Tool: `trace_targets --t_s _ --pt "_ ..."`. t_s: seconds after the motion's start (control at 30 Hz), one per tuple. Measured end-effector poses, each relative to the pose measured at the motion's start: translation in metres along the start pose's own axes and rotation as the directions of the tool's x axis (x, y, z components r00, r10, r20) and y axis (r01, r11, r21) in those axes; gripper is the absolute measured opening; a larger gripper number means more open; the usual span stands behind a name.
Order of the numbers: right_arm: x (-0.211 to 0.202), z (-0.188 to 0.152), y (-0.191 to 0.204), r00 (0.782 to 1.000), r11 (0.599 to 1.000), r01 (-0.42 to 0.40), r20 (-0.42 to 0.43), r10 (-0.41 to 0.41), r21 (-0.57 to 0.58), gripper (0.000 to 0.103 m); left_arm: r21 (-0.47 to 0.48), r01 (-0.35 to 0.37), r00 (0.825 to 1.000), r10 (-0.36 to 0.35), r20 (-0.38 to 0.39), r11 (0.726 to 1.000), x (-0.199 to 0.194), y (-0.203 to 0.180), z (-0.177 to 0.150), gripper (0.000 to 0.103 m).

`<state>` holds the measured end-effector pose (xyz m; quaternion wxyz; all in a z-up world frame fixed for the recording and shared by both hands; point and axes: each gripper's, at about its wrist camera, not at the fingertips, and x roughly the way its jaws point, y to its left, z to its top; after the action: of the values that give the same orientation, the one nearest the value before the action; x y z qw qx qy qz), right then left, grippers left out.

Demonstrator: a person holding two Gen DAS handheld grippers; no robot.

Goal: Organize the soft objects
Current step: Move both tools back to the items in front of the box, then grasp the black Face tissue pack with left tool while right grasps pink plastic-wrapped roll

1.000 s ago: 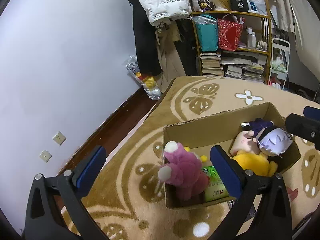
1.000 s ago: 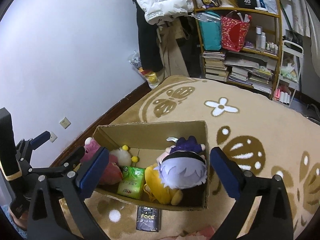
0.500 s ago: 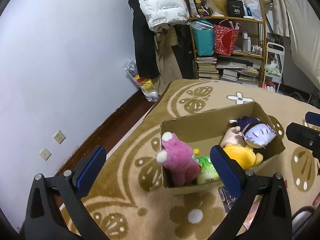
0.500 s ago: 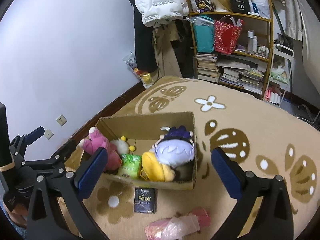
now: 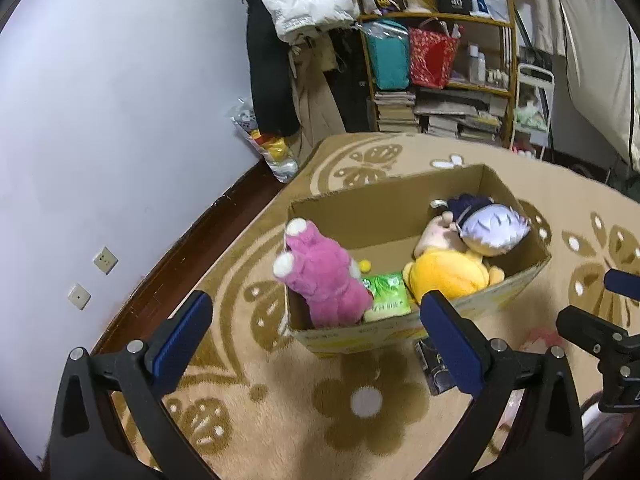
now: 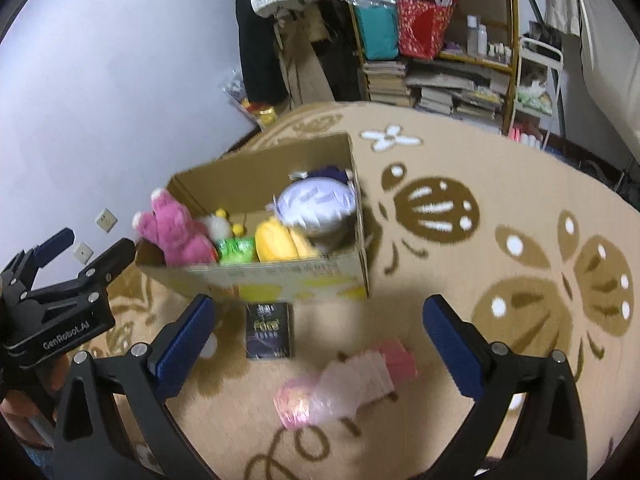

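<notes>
pink plush (image 5: pixel 324 280) upright in box (image 5: pixel 384 216), head up

The left gripper (image 5: pixel 312 334) fills the bottom of its own wrist view, its blue-padded fingers (image 5: pixel 182 330) spread wide with nothing between them. The right gripper (image 6: pixel 316 336) sits likewise along the bottom of its view, jaws wide apart and empty. In the right wrist view, the left gripper appears at the left edge, tilted toward the upper right.
</notes>
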<state>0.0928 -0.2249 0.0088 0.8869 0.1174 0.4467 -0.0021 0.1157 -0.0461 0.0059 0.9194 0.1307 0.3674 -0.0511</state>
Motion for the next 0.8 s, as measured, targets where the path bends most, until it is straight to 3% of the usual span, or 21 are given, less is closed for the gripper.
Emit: trace_targets --t_s 0.23,0.6,0.7,0.8 --pt "0.004 -0.014 -0.010 0.999 0.999 0.010 -0.043 -0.009 0.032 0.103 -0.002 0.042 0.998 -0.042 -0.049 0.999 0.009 -0.008 -0.011 0.103" --pt "0.036 -0.039 -0.026 0.984 0.991 0.025 -0.180 -0.001 0.131 0.103 0.018 0.091 0.989 -0.088 -0.119 0.996 0.022 -0.032 -0.035 0.103" --pt "0.045 -0.043 -0.030 0.977 0.989 0.035 -0.211 -0.003 0.146 0.099 0.026 0.104 0.986 -0.100 -0.136 0.994 0.028 -0.038 -0.039 0.103" --pt "0.055 -0.048 -0.033 0.968 0.986 0.051 -0.250 -0.011 0.156 0.087 0.027 0.116 0.981 -0.111 -0.157 0.993 0.035 -0.042 -0.042 0.102"
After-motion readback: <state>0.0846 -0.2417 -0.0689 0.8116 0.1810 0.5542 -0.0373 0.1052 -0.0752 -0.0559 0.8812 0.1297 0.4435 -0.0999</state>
